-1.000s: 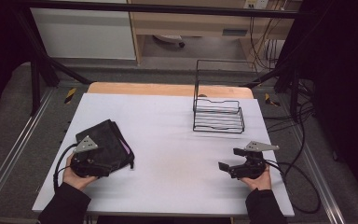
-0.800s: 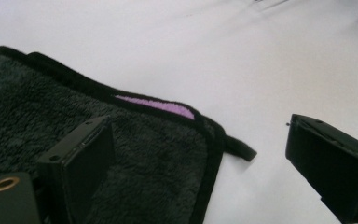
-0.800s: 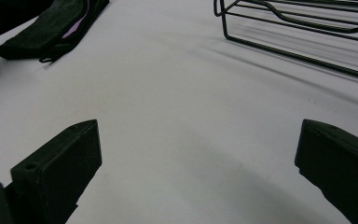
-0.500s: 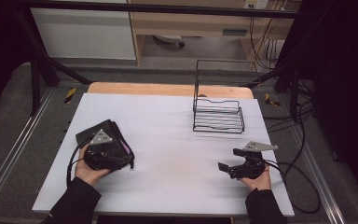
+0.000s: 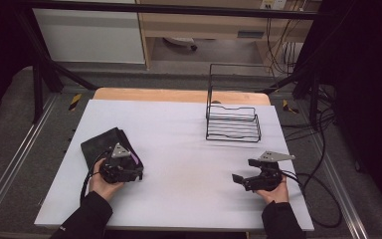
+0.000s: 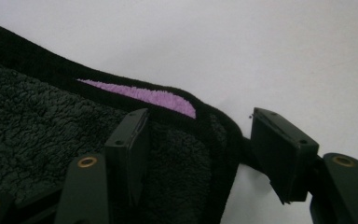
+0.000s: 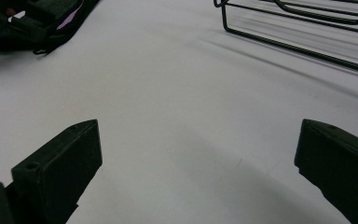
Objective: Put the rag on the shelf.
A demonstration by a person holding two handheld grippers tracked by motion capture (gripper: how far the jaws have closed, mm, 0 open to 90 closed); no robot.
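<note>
Black wire rack (image 5: 233, 122) upright on white table (image 5: 179, 149).

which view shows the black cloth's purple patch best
The left gripper view: the purple patch sits close up on the black cloth, just beyond the left gripper. The high view shows a small sliver of it beside that gripper. The right gripper view gives a distant, partly blocked glimpse.

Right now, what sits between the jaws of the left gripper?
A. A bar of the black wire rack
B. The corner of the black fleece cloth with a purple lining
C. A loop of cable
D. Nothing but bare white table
B. In the left gripper view, the left gripper has its jaws on either side of the corner of the black fleece cloth, whose purple lining shows at the fold; the jaws have just been closing.
</note>
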